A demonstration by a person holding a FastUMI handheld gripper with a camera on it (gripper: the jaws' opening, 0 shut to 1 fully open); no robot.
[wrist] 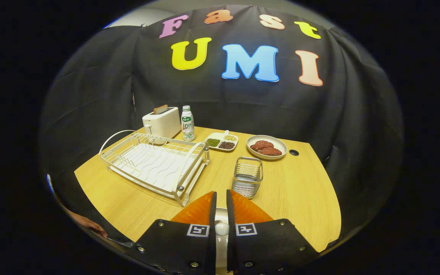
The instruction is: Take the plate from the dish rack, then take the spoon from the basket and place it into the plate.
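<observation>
Gripper view finds the gripper with fingers narrowed on a pale spoon, its handle running along them, a plate directly beneath, the basket just ahead

The gripper fingers, nearly closed, hide most of a white spoon and a white plate beneath. The bottle label is too small to read. A hand at the table's near-left edge is cut off.

Readable text: none.
Bottle label at desk far edge too small; hand-held gripper marker squares carry no letters.
</observation>
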